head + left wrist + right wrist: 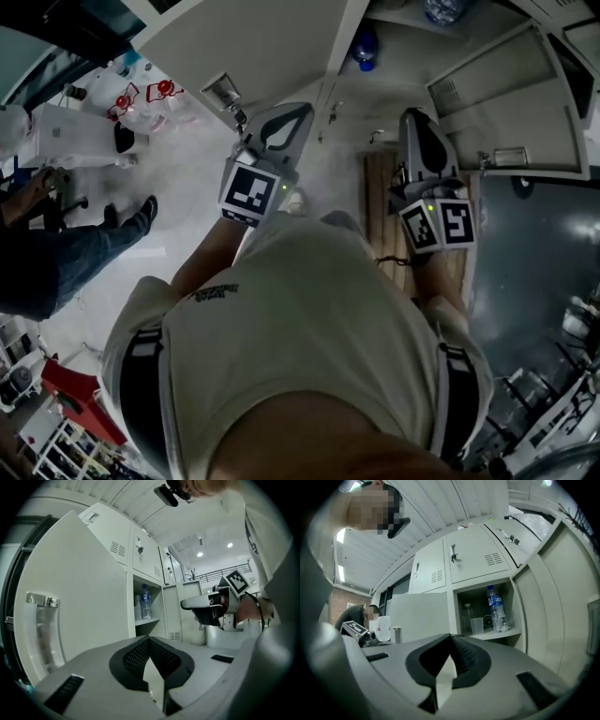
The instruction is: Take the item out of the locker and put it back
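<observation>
Approach step: my left gripper (pixel 150 641) and right gripper (pixel 451 637), jaws closed and empty, face the open pale metal locker (pixel 451 609) in which the clear blue-labelled plastic water bottle (pixel 497 610) stands upright; next, I judge, I must open one pair of jaws and reach in.

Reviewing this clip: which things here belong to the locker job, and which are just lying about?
Job: open locker compartment; water bottle on its shelf, likely the item; left gripper and right gripper, both shut, empty.
Lying about: clear cup beside the bottle; closed locker doors; white container; seated person.
</observation>
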Demonstrator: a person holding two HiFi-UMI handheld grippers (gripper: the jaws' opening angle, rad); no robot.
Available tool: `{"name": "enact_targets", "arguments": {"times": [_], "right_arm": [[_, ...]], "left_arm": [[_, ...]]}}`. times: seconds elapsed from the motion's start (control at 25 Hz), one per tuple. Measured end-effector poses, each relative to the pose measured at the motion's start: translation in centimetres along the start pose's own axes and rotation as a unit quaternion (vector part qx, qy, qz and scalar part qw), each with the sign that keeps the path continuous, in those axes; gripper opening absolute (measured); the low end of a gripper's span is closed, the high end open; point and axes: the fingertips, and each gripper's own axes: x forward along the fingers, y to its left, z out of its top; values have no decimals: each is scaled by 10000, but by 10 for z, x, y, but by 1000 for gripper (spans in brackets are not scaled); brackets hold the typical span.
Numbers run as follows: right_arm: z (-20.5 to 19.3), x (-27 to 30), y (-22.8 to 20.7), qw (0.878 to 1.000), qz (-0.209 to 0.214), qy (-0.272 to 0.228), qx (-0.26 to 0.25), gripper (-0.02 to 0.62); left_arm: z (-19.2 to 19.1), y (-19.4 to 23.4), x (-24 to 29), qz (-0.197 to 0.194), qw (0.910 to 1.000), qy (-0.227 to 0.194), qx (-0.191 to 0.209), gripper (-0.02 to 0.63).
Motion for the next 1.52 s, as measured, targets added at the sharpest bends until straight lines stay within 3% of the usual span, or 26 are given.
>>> {"name": "enact_targets", "arguments": {"times": [0.24,0.64,0.92,1.16,1.32,1.52], "right_arm": [[9,12,-13,10000,72,-39,-18,3],[9,20,-28,9989,455,88,-18,3],[-5,26,-48,9981,495,365,-40,3],[-26,63,-69,9963,416,745,-129,10],[-44,99,-77,9922,472,1135,-208,117],[-78,150,-93,9869,222,1541,-428,251]], "left_arm": [[11,1,17,-18,10000,54,-11,12],[17,-3,30,320,9994,68,-69,12],[15,-9,43,487,9987,98,-107,14],[6,0,59,742,9965,299,-241,12],[6,13,69,970,9952,136,-93,12],[4,30,86,1201,9927,14,-83,12]]}}
